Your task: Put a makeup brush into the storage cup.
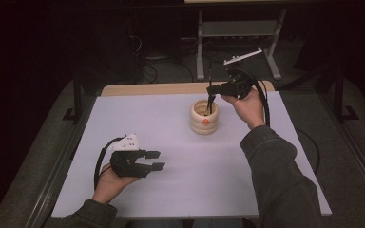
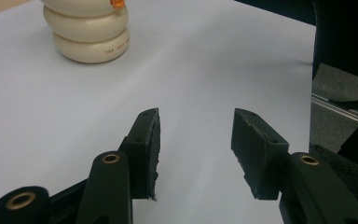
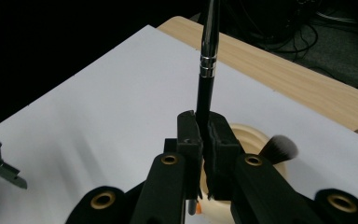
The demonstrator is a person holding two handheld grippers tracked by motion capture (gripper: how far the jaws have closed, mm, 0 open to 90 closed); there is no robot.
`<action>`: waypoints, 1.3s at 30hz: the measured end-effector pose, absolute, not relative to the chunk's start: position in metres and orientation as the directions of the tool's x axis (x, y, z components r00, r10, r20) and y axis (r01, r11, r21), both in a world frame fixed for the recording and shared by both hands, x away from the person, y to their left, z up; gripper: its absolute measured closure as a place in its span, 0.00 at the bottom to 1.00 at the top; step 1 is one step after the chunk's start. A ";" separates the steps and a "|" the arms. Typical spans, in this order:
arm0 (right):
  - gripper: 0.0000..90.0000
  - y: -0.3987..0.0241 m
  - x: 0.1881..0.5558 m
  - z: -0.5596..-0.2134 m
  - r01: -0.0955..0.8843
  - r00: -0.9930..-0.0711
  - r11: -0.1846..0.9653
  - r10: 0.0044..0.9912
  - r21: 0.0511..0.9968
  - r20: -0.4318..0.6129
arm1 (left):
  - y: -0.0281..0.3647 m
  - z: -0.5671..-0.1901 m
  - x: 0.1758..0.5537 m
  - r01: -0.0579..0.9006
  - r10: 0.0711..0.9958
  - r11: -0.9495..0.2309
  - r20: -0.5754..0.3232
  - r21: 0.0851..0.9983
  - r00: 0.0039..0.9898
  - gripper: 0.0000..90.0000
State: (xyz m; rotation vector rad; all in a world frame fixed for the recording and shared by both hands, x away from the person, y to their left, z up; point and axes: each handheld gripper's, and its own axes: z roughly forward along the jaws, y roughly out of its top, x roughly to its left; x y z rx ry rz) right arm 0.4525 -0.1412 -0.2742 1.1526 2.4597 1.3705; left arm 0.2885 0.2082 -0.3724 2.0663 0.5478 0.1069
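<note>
Brush (image 3: 208, 56) clamped in right tool (image 3: 204, 140) above holder (image 1: 204, 117), white tabletop (image 1: 171, 142) bare around.

The holder (image 2: 87, 31) looks like smooth, faintly glossy cream plastic or ceramic. The brush handle (image 3: 208, 60) is glossy black with a shiny metal band; a second brush's bristles (image 3: 279, 148) are soft and fluffy. The table (image 1: 247, 156) top is matt white, its far edge (image 3: 279, 70) pale wood. The left gripper's pads (image 2: 150, 149) are rough, matt black rubber.

A white-topped table (image 1: 180, 166) bears a cream ribbed holder (image 1: 204, 118) near its far edge
</note>
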 end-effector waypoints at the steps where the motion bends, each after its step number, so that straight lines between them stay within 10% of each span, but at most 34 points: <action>1: 0.95 -0.141 0.454 -0.273 0.568 -0.705 0.302 0.659 0.766 0.263 | 0.209 -0.372 0.289 0.335 0.421 -0.442 -0.138 0.832 0.897 0.58; 39: 0.95 -0.118 0.491 -0.291 0.600 -0.634 0.258 0.731 0.758 0.253 | 0.210 -0.372 0.290 0.344 0.433 -0.433 -0.143 0.833 0.890 0.57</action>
